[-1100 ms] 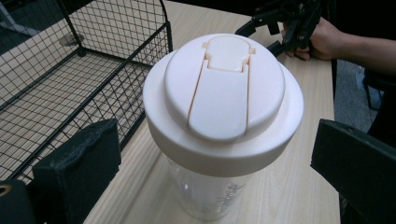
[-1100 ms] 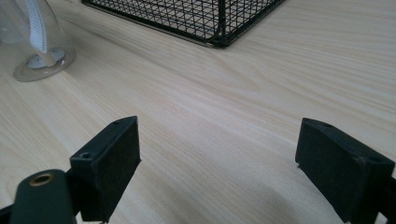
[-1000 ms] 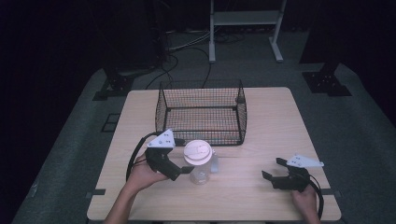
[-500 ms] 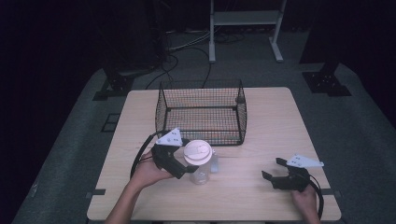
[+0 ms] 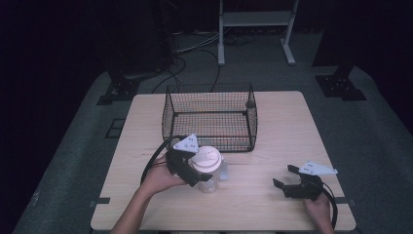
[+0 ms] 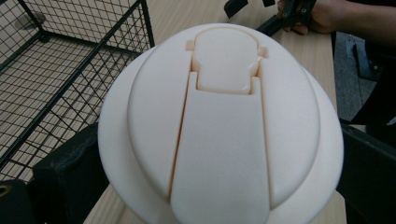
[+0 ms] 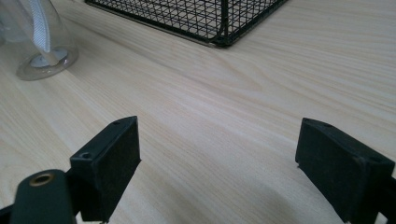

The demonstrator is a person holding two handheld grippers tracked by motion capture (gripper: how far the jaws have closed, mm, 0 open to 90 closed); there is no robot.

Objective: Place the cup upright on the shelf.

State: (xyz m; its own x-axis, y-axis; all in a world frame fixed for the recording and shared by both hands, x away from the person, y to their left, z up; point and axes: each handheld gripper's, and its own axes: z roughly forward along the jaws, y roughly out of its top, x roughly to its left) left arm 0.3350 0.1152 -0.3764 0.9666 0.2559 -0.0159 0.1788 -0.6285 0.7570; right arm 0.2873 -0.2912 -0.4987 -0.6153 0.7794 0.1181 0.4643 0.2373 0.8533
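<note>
Right claw (image 5: 286,178), jaws wide apart, rests near the desk's (image 5: 292,122) front right corner | left claw (image 5: 195,171) clamped on a clear bottle (image 5: 208,169) under its cream flip-top lid (image 6: 224,126), front-centre | empty black wire basket (image 5: 210,117) behind, toward the far edge

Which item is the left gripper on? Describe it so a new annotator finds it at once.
Start at the black wire basket at the back middle of the wooden table. Just in front of its near left corner stands a clear bottle, with the left gripper closed around it under its lid. The wide cream flip-top lid sets it apart: nothing else on the table is pale and round.
</note>
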